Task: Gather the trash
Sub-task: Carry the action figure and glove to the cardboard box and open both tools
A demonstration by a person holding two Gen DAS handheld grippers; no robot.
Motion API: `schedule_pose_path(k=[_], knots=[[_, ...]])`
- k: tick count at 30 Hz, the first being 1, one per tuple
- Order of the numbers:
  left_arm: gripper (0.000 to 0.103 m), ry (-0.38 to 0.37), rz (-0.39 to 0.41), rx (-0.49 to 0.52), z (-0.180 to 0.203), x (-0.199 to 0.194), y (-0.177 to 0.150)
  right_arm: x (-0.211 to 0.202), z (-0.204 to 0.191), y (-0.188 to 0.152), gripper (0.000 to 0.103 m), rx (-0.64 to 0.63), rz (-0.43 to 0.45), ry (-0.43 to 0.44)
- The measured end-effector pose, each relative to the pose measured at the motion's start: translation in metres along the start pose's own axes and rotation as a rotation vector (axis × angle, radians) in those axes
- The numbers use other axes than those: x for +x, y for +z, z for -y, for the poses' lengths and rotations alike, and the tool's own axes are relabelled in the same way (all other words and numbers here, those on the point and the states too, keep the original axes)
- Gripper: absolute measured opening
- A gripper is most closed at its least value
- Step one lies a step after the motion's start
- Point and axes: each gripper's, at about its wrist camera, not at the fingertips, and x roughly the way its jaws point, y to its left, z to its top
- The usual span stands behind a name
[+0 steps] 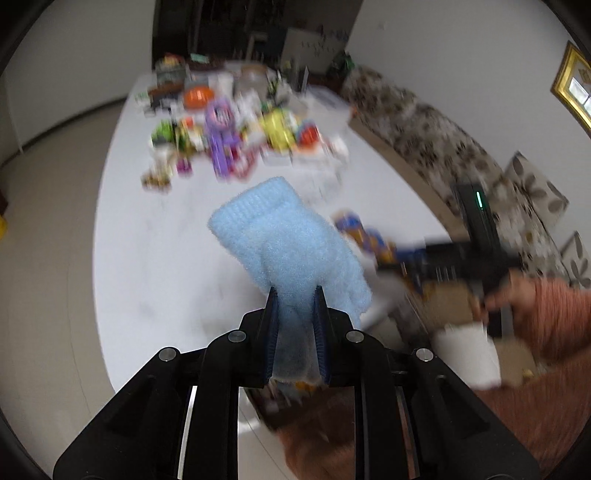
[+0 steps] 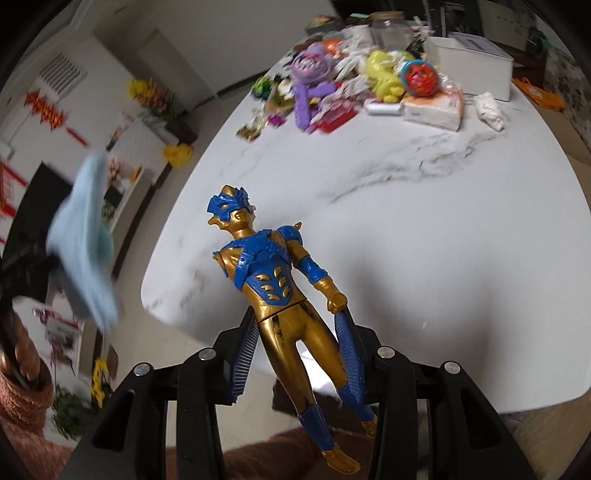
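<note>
My left gripper (image 1: pixel 295 291) is shut on a fluffy light-blue glove (image 1: pixel 284 236), which hangs out past the fingertips above the white marble table (image 1: pixel 155 258). The same glove (image 2: pixel 86 240) shows blurred at the left of the right wrist view. My right gripper (image 2: pixel 295 317) is shut on a gold and blue action figure (image 2: pixel 273 284), gripped at the hips, head pointing away, legs dangling toward the camera. The figure (image 1: pixel 373 240) and the right gripper's black body (image 1: pixel 476 258), held by a hand, appear blurred at the right of the left wrist view.
A heap of toys and wrappers (image 2: pixel 343 85) lies at the table's far end, with a purple toy (image 2: pixel 310 70), a yellow toy (image 2: pixel 384 74), a glass jar (image 2: pixel 391 26), a white box (image 2: pixel 476 62) and a crumpled tissue (image 2: pixel 489 109). A floral sofa (image 1: pixel 443 147) runs along the right.
</note>
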Motion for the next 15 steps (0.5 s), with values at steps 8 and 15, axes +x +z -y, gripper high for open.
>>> schedule_pose_path(k=[8, 15], knots=[[0.017, -0.026, -0.315, -0.071, 0.01, 0.081, -0.112, 0.012, -0.014, -0.085, 0.042, -0.033, -0.225, -0.036], [0.017, 0.004, -0.528, -0.155, -0.009, 0.22, -0.203, 0.081, 0.009, -0.174, 0.042, -0.007, -0.379, -0.079]])
